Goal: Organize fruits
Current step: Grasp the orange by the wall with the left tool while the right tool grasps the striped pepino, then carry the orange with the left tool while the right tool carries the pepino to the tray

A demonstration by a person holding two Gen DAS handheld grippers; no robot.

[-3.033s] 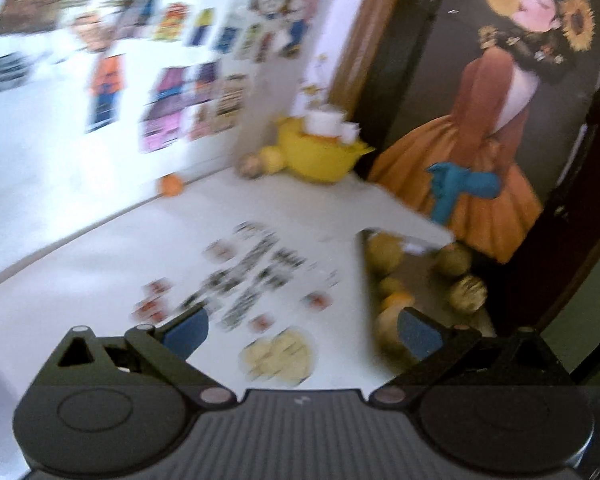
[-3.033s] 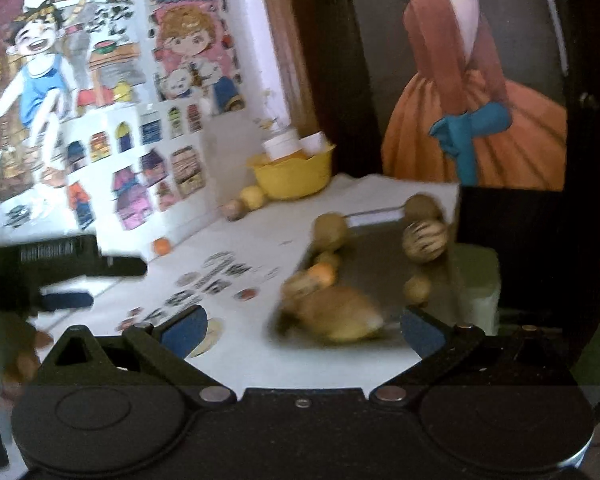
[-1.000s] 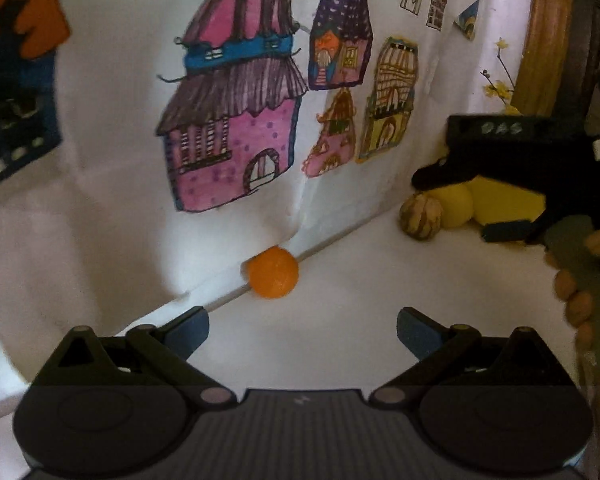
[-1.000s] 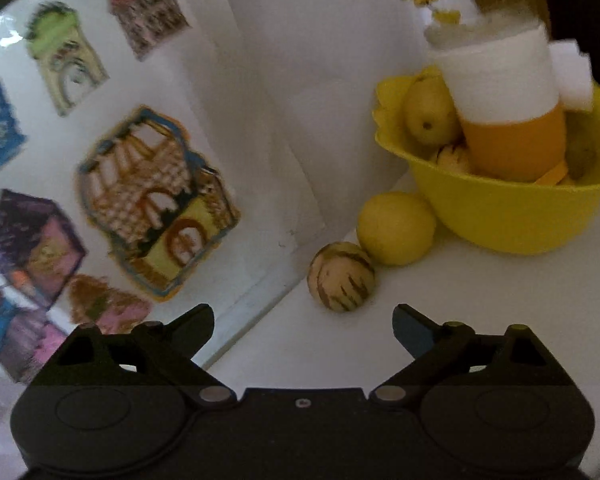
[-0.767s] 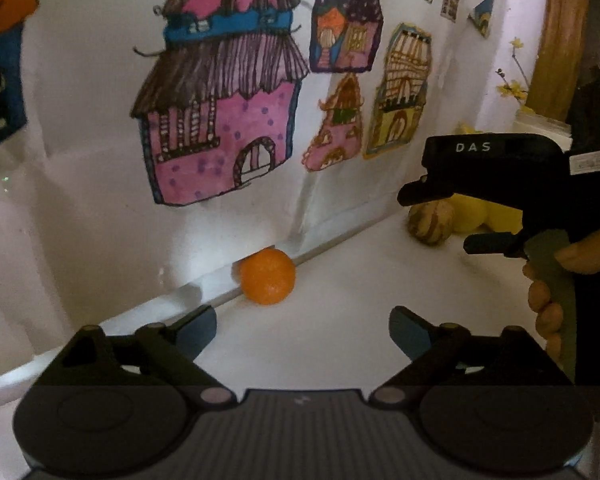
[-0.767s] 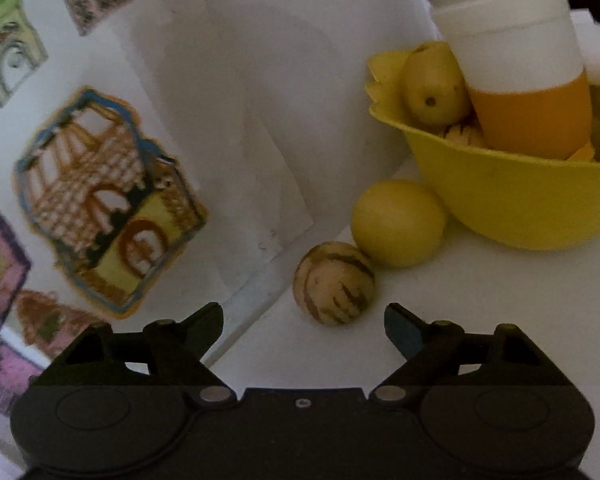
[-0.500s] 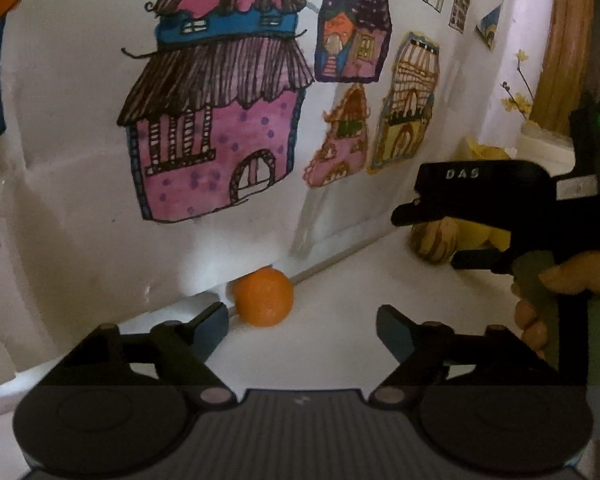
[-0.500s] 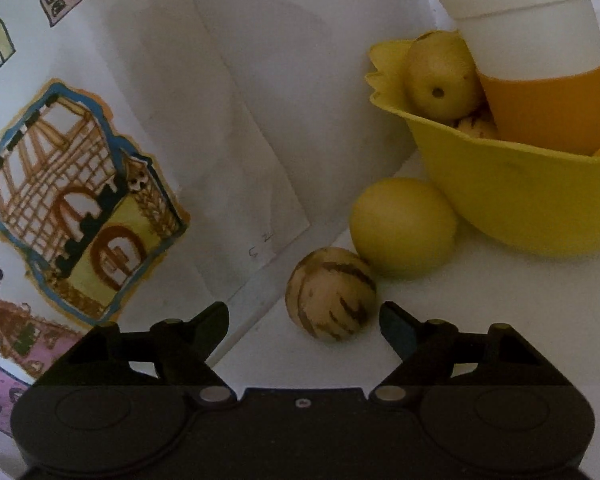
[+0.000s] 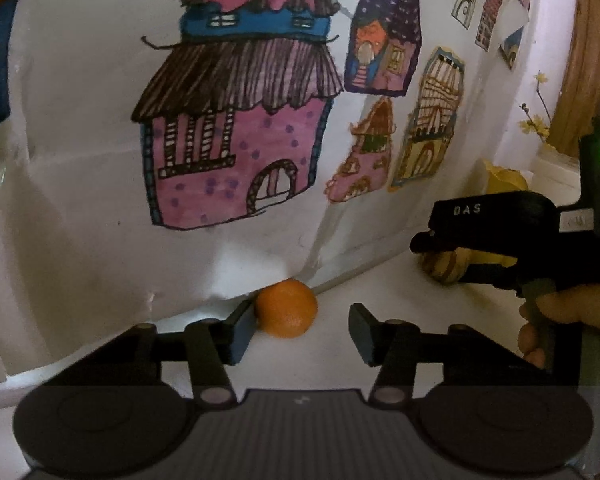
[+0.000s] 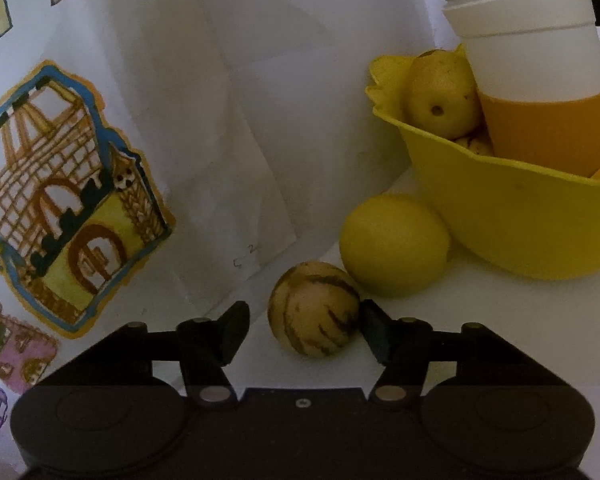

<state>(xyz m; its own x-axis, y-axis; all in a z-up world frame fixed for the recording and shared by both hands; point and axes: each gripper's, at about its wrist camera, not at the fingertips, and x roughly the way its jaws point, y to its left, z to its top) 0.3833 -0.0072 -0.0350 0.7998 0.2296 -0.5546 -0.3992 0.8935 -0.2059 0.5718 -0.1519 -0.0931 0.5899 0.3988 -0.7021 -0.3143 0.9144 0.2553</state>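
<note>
In the left wrist view a small orange (image 9: pixel 286 308) lies on the white table against the wall. My left gripper (image 9: pixel 302 330) is open around it; the left finger touches its side, the right finger stands apart. In the right wrist view a striped yellow-brown fruit (image 10: pixel 314 314) lies on the table between the fingers of my open right gripper (image 10: pixel 304 330); the right finger touches it, the left is apart. A yellow lemon (image 10: pixel 394 244) sits just behind it. The right gripper also shows in the left wrist view (image 9: pixel 500 232).
A yellow bowl (image 10: pixel 512 220) holds more fruit and a white-and-orange cup (image 10: pixel 536 92), right of the lemon. A wall covered with house drawings (image 9: pixel 236 120) rises directly behind both fruits. The person's hand (image 9: pixel 568 320) holds the right gripper.
Both grippers have moved forward and down to the wall. The orange now sits between the left fingers and the striped fruit between the right fingers. Both jaws have narrowed.
</note>
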